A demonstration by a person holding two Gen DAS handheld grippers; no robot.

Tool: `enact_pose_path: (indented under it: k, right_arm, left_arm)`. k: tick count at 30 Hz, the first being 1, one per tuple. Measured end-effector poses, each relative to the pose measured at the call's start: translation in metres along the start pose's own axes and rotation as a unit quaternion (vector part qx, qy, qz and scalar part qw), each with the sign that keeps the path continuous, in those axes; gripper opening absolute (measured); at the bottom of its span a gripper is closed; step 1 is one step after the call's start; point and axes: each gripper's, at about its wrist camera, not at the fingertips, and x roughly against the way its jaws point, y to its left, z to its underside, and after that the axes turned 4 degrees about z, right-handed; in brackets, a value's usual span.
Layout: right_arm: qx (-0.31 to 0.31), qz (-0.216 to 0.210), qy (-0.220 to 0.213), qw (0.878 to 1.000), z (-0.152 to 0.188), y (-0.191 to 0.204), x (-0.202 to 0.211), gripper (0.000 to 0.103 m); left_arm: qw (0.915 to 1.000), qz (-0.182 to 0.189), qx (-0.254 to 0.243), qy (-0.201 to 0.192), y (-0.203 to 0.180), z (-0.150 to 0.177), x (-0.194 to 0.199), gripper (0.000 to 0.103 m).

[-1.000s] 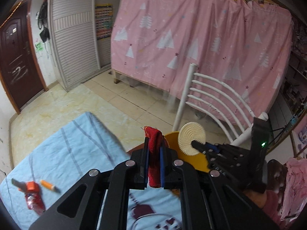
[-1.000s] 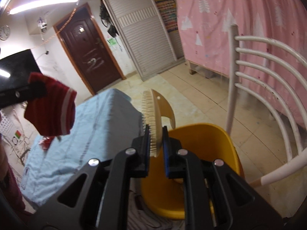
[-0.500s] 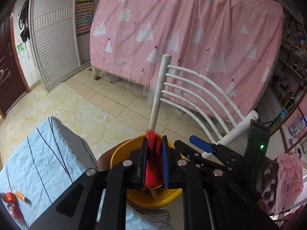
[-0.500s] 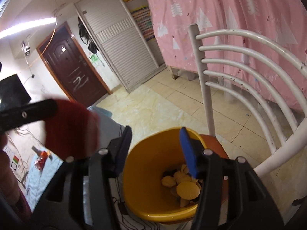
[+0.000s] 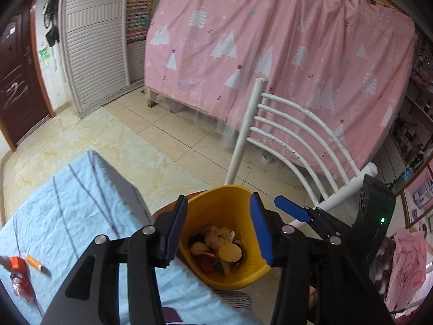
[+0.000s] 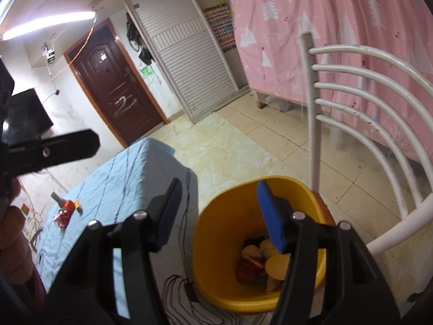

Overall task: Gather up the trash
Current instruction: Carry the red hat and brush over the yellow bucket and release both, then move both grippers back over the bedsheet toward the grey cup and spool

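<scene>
A yellow trash bin (image 5: 216, 203) stands on a chair seat beside the table; it holds round biscuit-like pieces and red scraps (image 5: 216, 246). My left gripper (image 5: 219, 230) is open and empty right above the bin. My right gripper (image 6: 219, 216) is open and empty over the bin's near rim (image 6: 205, 230); the trash (image 6: 265, 260) shows below it. The right gripper's blue fingertip (image 5: 291, 208) shows in the left wrist view. A red wrapper (image 5: 19, 279) and an orange stick (image 5: 35, 261) lie on the blue cloth.
The table with the light blue striped cloth (image 5: 67, 205) is on the left. A white chair back (image 5: 292, 135) rises behind the bin. A pink curtain (image 5: 270, 40) hangs behind. The red wrapper (image 6: 63, 212) also shows in the right wrist view.
The left gripper has opened and let go of the red cloth piece over the bin. The right gripper dropped its round brush-like piece a second ago and stays open.
</scene>
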Motion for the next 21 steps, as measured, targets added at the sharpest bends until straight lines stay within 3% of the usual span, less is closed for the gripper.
enact_pose_path:
  k: [4, 7, 11, 21]
  right_arm:
    - [0.014, -0.01, 0.007, 1.0, 0.005, 0.023, -0.005, 0.057]
    - [0.028, -0.018, 0.013, 0.999, 0.005, 0.04, -0.011, 0.063]
    - [0.05, -0.033, 0.023, 0.998, 0.009, 0.068, -0.02, 0.064]
    - [0.121, -0.079, 0.057, 0.988, 0.016, 0.156, -0.047, 0.064]
  left_arm:
    - [0.9998, -0.014, 0.012, -0.013, 0.017, 0.003, 0.016, 0.05]
    - [0.9992, -0.026, 0.019, -0.022, 0.031, 0.007, 0.029, 0.052]
    - [0.9978, -0.049, 0.03, -0.034, 0.054, 0.014, 0.049, 0.052]
    - [0.9867, -0.13, 0.071, -0.066, 0.13, 0.034, 0.101, 0.055]
